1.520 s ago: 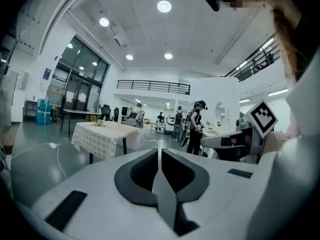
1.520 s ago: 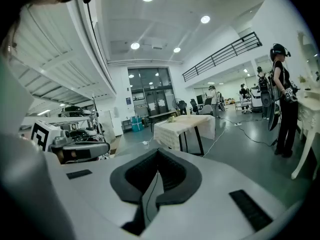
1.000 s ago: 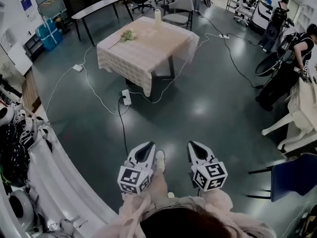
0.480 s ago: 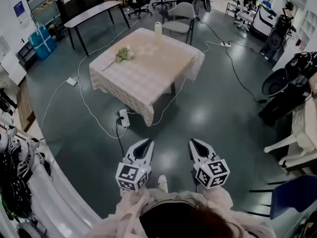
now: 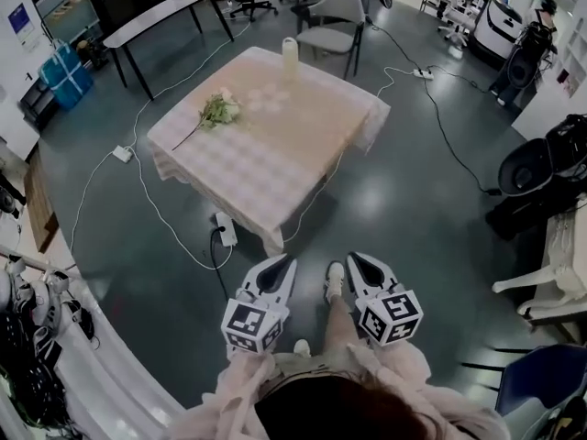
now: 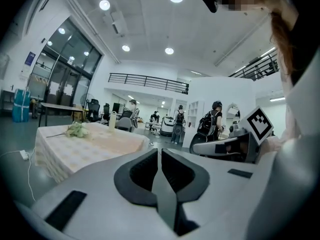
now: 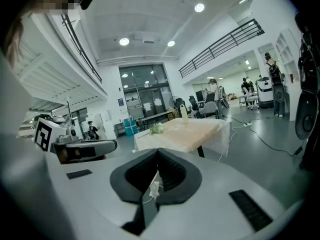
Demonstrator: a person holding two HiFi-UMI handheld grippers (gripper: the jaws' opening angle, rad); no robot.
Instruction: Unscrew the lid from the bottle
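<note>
Left gripper (image 5: pixel 285 264): jaws closed together, nothing between them, confirmed in the left gripper view (image 6: pixel 159 152). Right gripper (image 5: pixel 359 261): jaws likewise closed and empty, confirmed in the right gripper view (image 7: pixel 155 157). In the head view both sit at 6 o'clock of the frame, side by side and apart, over the grey floor (image 5: pixel 413 209), pointing toward 12 o'clock.

The worktop (image 5: pixel 275 154), covered with a pale checked cloth, lies ahead at 12 o'clock, well apart from both grippers. The bottle (image 5: pixel 290 50) stands upright at the worktop's far edge, at 12 o'clock of its centre; it is pale, and its lid is too small to make out. It also shows in the left gripper view (image 6: pixel 112 119) and the right gripper view (image 7: pixel 183 111).

A bunch of flowers (image 5: pixel 218 110) lies on the cloth at 10 o'clock of the worktop's centre. A grey chair (image 5: pixel 335 16) stands just beyond the bottle. A white power strip (image 5: pixel 226 228) lies on the floor near the worktop's near corner, at 7 o'clock.
</note>
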